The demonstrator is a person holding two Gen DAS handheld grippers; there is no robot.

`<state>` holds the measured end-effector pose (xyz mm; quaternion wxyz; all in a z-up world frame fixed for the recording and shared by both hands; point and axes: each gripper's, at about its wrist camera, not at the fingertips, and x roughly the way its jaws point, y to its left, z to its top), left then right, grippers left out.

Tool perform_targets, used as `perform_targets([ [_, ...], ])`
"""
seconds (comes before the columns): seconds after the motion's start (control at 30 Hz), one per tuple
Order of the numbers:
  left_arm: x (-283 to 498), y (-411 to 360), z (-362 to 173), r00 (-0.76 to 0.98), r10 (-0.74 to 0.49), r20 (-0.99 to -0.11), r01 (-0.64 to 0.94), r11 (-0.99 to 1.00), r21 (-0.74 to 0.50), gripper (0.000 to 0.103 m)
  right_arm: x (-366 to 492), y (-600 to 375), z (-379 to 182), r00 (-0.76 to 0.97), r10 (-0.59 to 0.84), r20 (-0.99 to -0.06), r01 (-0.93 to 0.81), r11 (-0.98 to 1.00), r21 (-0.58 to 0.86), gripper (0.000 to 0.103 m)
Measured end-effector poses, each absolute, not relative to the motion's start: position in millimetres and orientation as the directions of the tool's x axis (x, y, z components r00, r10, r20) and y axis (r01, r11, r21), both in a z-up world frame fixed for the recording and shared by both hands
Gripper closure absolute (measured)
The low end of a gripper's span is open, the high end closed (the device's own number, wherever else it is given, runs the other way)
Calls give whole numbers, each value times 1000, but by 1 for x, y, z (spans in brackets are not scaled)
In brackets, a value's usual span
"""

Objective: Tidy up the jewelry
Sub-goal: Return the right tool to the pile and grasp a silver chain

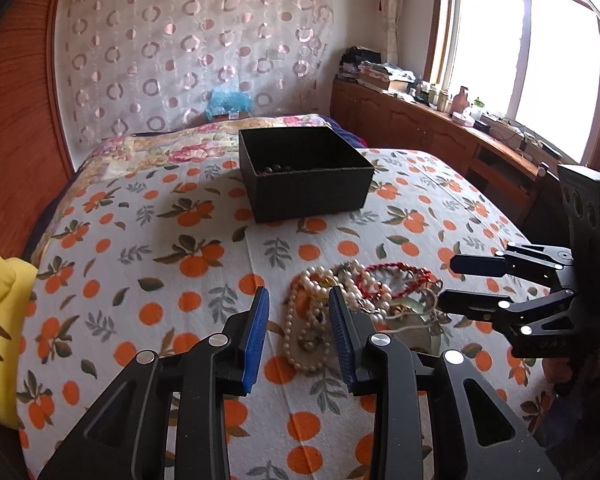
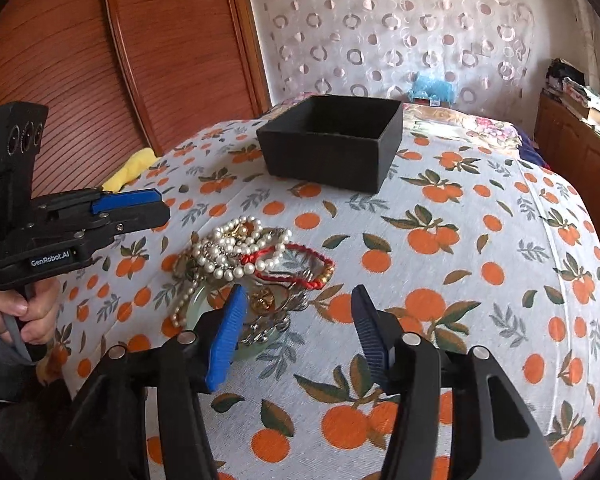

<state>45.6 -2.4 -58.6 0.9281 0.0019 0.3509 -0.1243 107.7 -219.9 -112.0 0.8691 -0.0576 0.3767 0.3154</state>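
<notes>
A bed spread with an orange-print sheet (image 2: pixel 440 240) fills both views, with a wooden headboard and a sheer circle-patterned curtain behind it. Nearest, the left gripper (image 1: pixel 298 332) hovers low with its jaws apart and empty, its blue pads astride the near edge of the jewelry pile (image 1: pixel 360 292). The right gripper (image 2: pixel 298 320) also stands wide and empty, its left pad over the pile's near side. The tangle holds a pearl necklace (image 2: pixel 228 252), a red cord bracelet (image 2: pixel 300 268) and what looks like a pale green bangle (image 2: pixel 204 304), though it is mostly covered. Farther back sits the open black box (image 1: pixel 308 172), with a few dark beads apparently inside. The risk is snagging: strands interlock, so lifting one could drag others out, scattering them over the sheet or dropping them short of the box.
</notes>
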Motion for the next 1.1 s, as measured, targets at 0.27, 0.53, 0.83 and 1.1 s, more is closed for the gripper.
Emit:
perform_targets([
  [0.27, 41, -9, -69, 704, -247, -666, 250, 964, -93, 73, 110, -211, -117, 489, 502, -713, -596, 789, 146, 46],
  [0.53, 40, -16, -74, 690, -260, -676, 267, 959, -97, 71, 114, -204, -122, 459, 509, -729, -614, 774, 154, 65],
  [0.83, 39, -18, -75, 685, -264, -679, 270, 958, -99, 69, 112, -216, -110, 494, 518, -699, -597, 786, 160, 88],
  [1.1, 41, -16, -78, 682, -260, -684, 261, 960, -105, 69, 114, -236, -100, 534, 511, -673, -574, 804, 155, 103],
])
